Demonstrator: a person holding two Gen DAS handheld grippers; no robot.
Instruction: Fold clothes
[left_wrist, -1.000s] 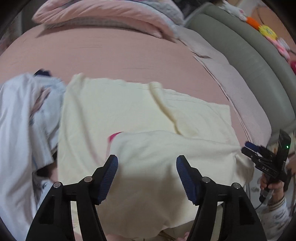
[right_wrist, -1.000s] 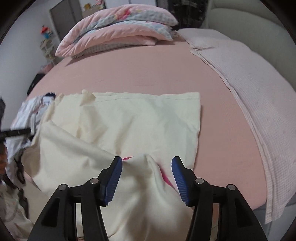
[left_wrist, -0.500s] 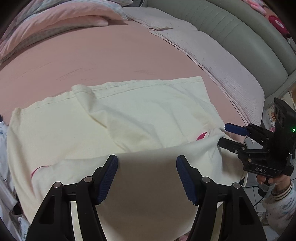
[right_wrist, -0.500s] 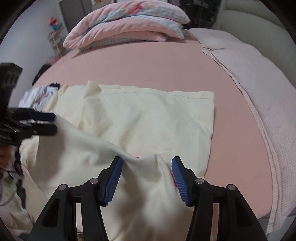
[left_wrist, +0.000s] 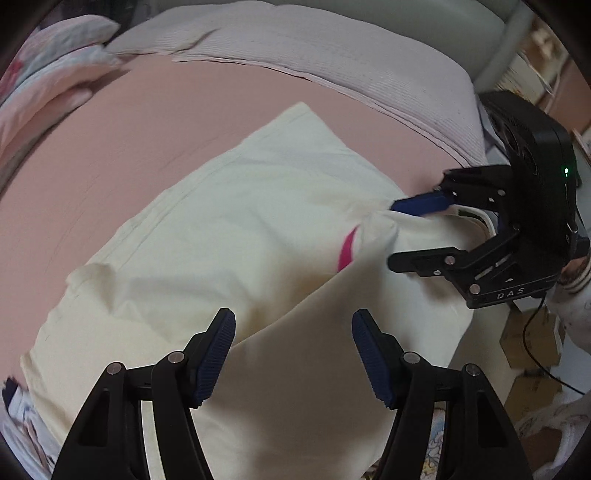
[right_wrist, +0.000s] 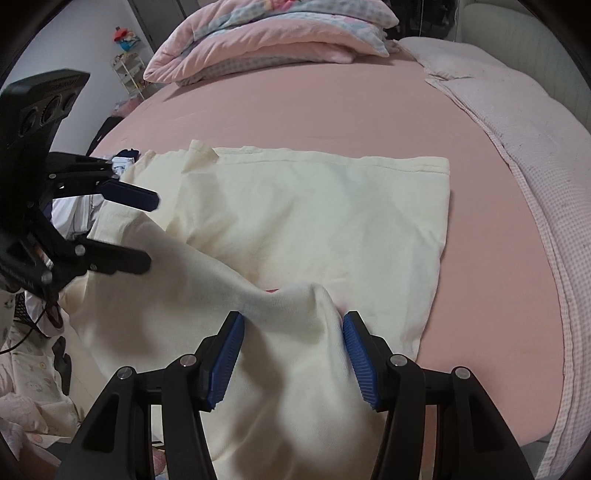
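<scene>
Cream garment (left_wrist: 236, 229): near edge cut off by bottom of frame in both wrist views, hem there unseen. Pink stripe (left_wrist: 345, 249) mostly buried under a raised fold; full length not visible. In right wrist view only a sliver of pink shows at the fold crest.

Left gripper (left_wrist: 291, 354): cloth passes between the pads, contact not discernible. Right gripper (right_wrist: 291, 354): cloth bunched between pads, pad faces partly hidden by fabric.

Patterned clothing (right_wrist: 74, 206) at left, mostly blocked by the other gripper's body; kind not identifiable.

Person's sleeve (left_wrist: 570, 291) cut by right edge. Shelf items (right_wrist: 123, 37) too small to identify.
</scene>
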